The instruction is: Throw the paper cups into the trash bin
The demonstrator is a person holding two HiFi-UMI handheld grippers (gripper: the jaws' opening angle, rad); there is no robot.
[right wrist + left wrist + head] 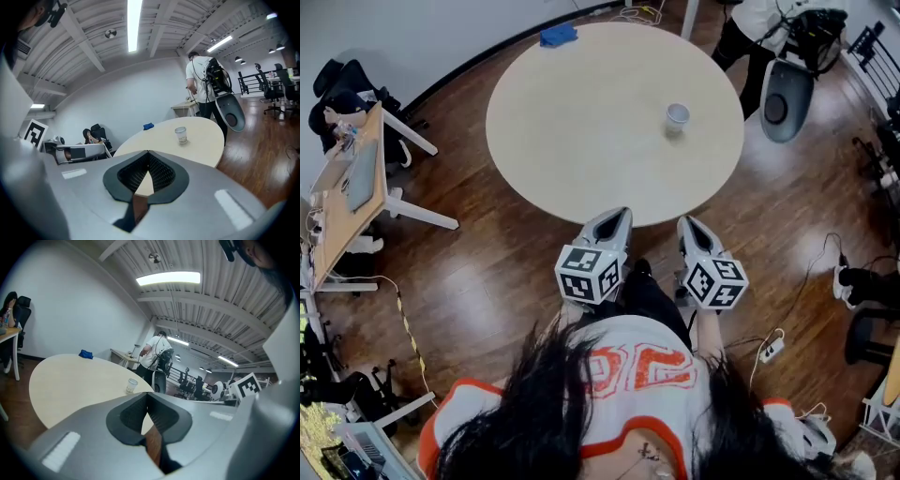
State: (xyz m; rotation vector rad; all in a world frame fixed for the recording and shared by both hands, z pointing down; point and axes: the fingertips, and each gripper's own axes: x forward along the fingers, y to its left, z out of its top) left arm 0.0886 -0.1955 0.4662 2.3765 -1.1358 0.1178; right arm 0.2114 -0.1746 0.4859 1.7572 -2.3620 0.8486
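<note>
A single paper cup (678, 115) stands upright on the right part of the round beige table (581, 131). It also shows as the cup (131, 386) and the cup (181, 134) in the two gripper views. A grey bin (786, 98) with a round hole stands beyond the table's right edge, seen too as the bin (232, 112). My left gripper (617, 223) and right gripper (688, 229) hover side by side just off the table's near edge, far short of the cup. Both have their jaws shut and nothing between them, as the left gripper (146, 393) and right gripper (148, 152) show.
A blue cloth (558, 36) lies at the table's far edge. A person in a white shirt (755, 21) stands beside the bin. A wooden desk (342, 192) stands at the left. A power strip (771, 349) and cables lie on the floor at the right.
</note>
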